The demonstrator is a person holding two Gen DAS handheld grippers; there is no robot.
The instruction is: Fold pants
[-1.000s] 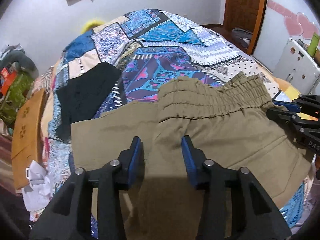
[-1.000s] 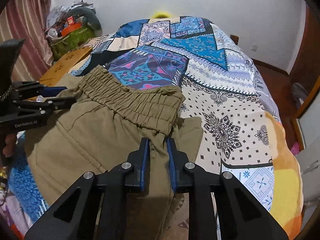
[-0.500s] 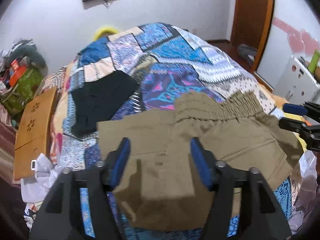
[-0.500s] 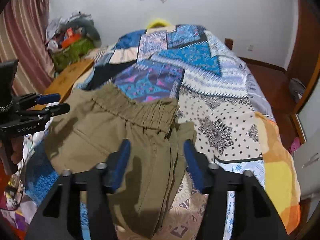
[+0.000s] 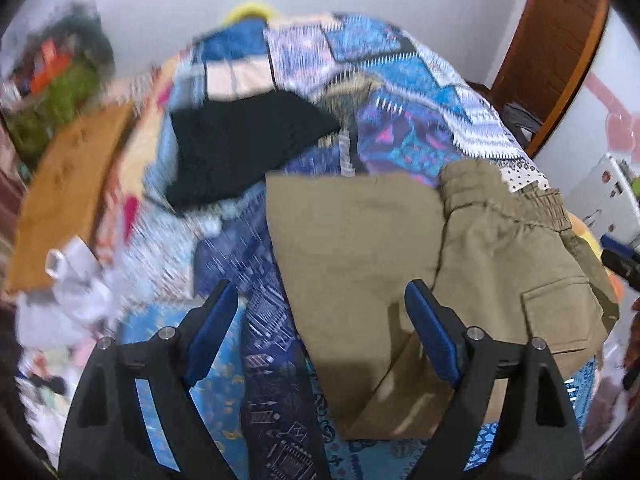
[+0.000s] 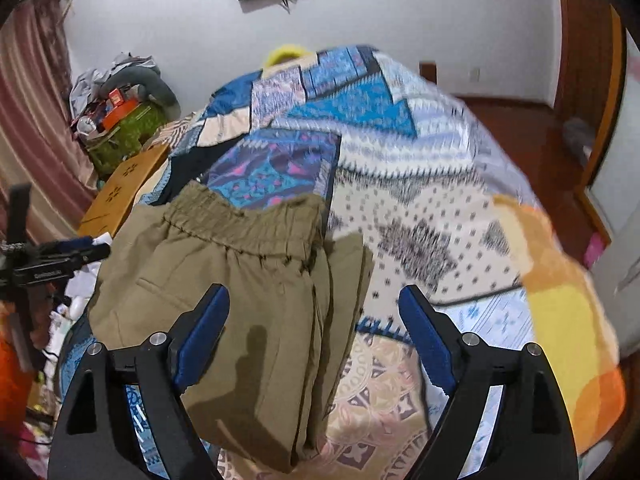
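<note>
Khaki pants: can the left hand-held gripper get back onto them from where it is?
Probably yes. The left hand-held gripper is open, its jaws having just widened, with the khaki pants lying flat directly ahead and nothing between.

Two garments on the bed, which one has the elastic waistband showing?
The olive-khaki pants, folded at the near edge of the bed: gathered waistband and a patch pocket show. The black garment lies farther back, a flat dark shape with no waistband visible.

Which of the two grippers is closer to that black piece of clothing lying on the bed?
The left gripper. The black garment lies just beyond it, up the bed. The right gripper sits on the far side of the folded khaki pants from it.
</note>
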